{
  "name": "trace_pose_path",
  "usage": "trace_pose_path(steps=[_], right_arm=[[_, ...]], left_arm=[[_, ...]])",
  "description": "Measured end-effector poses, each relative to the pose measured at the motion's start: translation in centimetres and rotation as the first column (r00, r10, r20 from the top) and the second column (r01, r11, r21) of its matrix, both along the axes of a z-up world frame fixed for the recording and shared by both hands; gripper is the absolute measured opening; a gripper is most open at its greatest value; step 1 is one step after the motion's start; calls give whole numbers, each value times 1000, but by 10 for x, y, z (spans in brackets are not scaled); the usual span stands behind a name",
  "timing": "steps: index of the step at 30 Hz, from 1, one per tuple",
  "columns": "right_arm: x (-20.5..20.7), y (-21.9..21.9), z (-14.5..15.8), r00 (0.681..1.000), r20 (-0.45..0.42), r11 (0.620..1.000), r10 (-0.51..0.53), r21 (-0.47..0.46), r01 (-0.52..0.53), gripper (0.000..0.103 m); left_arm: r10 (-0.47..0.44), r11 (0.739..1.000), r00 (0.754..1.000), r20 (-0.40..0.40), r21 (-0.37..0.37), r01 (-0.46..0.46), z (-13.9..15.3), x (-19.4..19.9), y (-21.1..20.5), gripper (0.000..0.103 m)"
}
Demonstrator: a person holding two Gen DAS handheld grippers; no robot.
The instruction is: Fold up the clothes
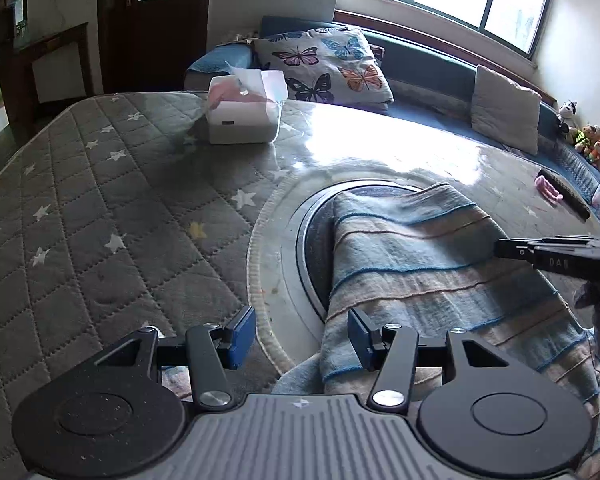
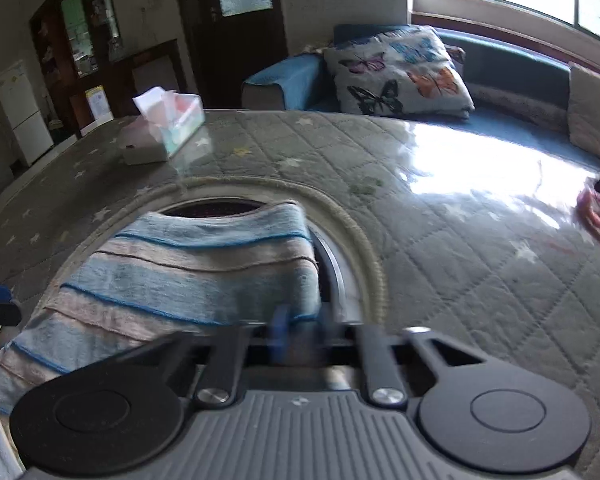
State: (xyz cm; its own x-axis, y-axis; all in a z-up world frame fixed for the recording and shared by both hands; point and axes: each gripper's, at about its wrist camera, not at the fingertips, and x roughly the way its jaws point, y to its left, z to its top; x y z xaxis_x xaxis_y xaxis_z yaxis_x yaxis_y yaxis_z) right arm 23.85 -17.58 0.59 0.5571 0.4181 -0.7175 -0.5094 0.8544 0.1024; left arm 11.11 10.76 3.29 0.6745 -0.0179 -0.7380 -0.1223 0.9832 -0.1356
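- Blue-and-beige striped terry towel (image 1: 440, 264): draped over the grey star-quilted, glass-topped bench (image 1: 112, 200).
- Left gripper (image 1: 302, 338): jaws spread, empty.
- Right gripper (image 2: 296, 334): blurred; jaws pressed together, apparently pinching the towel edge.

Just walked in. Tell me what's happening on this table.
A person with a gripper in each hand is folding a striped towel lying on the quilted table cover. The left gripper hangs open at the towel's near left edge, gripping nothing. The right gripper is shut at the towel's right edge; blur hides whether it pinches cloth. A tissue box stands beyond.
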Motion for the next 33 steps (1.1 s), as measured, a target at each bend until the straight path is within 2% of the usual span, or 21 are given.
trace_pose_path(steps=[4, 8, 11, 15, 17, 21, 24, 26, 27, 28, 30, 32, 33], right_arm=[[-35, 25, 15, 988, 107, 992, 111, -77, -104, 5], [-77, 55, 19, 959, 160, 968, 234, -127, -215, 5], [-101, 74, 11, 934, 151, 940, 323, -162, -299, 7], [-116, 79, 8, 916, 93, 917, 391, -121, -380, 11], [-117, 72, 16, 913, 102, 917, 395, -101, -385, 12], [-89, 54, 31, 947, 88, 951, 308, -17, -308, 15], [-65, 51, 28, 967, 68, 969, 245, 9, -247, 15], [-47, 51, 21, 975, 16, 974, 220, 50, -221, 15], [-41, 52, 17, 976, 0, 974, 218, 61, -218, 20], [-35, 53, 14, 976, -16, 974, 216, 72, -215, 28], [-31, 55, 7, 977, -24, 975, 212, 74, -210, 34], [-28, 57, 1, 977, -37, 975, 212, 80, -209, 33], [-28, 58, 0, 976, -39, 974, 216, 84, -212, 30]], left_arm=[[-21, 1000, 1000, 21, -21, 21, 6, 4, -9, 56], [-56, 997, 998, 41, -47, 58, 10, 9, -24, 59], [-74, 995, 996, 41, -60, 77, 8, 13, -32, 61], [-73, 995, 997, 19, -65, 74, 0, 16, -32, 62], [-59, 996, 998, 6, -66, 60, -6, 17, -27, 62], [-35, 996, 999, -18, -79, 33, -15, 16, -21, 62], [-30, 996, 999, -30, -84, 27, -20, 15, -19, 62], [-29, 996, 999, -36, -84, 26, -22, 15, -18, 62], [-28, 996, 999, -38, -84, 24, -23, 15, -18, 62], [-26, 996, 999, -40, -84, 23, -24, 15, -17, 62], [-24, 996, 999, -42, -83, 20, -24, 15, -16, 62], [-22, 996, 999, -44, -82, 19, -25, 15, -15, 62], [-22, 997, 999, -44, -81, 18, -25, 15, -14, 62]])
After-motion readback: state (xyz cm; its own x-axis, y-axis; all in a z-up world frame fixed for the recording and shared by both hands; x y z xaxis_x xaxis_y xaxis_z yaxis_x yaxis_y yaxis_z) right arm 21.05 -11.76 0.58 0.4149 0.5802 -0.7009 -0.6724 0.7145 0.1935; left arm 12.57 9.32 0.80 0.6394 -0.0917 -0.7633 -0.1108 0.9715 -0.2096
